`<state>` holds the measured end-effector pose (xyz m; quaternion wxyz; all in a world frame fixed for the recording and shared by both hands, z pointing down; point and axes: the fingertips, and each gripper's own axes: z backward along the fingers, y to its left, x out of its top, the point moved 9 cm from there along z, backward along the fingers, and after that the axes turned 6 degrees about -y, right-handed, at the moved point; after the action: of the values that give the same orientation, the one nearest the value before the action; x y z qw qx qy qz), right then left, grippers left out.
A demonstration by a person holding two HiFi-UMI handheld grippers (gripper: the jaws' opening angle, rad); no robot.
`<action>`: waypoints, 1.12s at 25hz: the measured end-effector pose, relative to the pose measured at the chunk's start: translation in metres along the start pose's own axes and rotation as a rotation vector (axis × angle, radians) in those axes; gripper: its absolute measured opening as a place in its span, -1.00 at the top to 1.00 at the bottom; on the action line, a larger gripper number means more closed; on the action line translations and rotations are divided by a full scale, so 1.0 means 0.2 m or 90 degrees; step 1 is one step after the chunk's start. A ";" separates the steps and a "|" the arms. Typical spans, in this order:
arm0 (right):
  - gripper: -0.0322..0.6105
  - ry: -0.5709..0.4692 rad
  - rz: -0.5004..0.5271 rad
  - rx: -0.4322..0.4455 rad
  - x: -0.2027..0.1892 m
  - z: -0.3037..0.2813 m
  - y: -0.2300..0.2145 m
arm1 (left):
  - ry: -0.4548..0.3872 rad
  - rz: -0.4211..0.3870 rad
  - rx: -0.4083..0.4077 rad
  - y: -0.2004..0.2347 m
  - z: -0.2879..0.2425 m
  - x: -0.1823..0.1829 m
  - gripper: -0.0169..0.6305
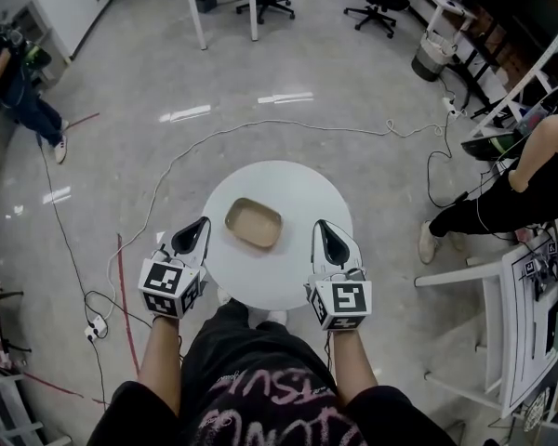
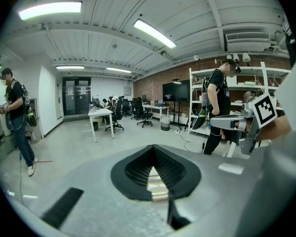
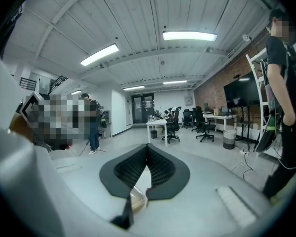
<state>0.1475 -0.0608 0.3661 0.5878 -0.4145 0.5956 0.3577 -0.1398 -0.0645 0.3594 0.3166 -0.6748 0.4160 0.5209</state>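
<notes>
From the head view, looking steeply down: a round, smooth white surface (image 1: 293, 186) stands on a glossy grey floor. On it, near the middle, lies a shallow tan tray (image 1: 254, 223), a rectangle with rounded corners and a low rim. The left claw (image 1: 197, 229) sits at the near-left edge of the surface and the right claw (image 1: 325, 230) at the near-right edge, with the tray between them and touched by neither. Each has a cube with black-and-white square markers (image 1: 170, 286) at its back. A thin pale cable (image 1: 260, 124) loops across the floor beyond.

Only the 2 gripper views show the grip itself. The left claw (image 2: 153, 150) has its black ribbed pads meeting at the tips, with nothing between them. The right claw (image 3: 148, 148) is closed the same way and empty; a tan sliver of the tray's rim (image 3: 138, 198) shows through the gap below. These views also show white ceiling beams, strip lights (image 2: 153, 32) and a white desk (image 3: 158, 123).
</notes>
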 end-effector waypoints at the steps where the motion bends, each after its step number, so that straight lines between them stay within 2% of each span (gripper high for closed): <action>1: 0.88 0.001 0.001 -0.001 0.00 0.00 0.01 | 0.000 0.002 0.002 0.01 0.00 0.00 0.94; 7: 0.88 0.020 0.008 -0.017 -0.02 -0.04 0.05 | 0.008 0.007 -0.006 0.09 -0.02 -0.03 0.94; 20: 0.88 0.053 -0.021 -0.043 -0.10 -0.16 0.04 | 0.062 0.022 -0.046 0.22 -0.19 -0.12 0.94; 28: 0.88 0.079 -0.035 -0.053 -0.19 -0.24 0.04 | 0.094 0.034 -0.051 0.28 -0.29 -0.20 0.94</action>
<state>0.1195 -0.0984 0.4057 0.5419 -0.4758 0.6038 0.3397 -0.1692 -0.1313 0.4132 0.2440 -0.7123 0.4348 0.4940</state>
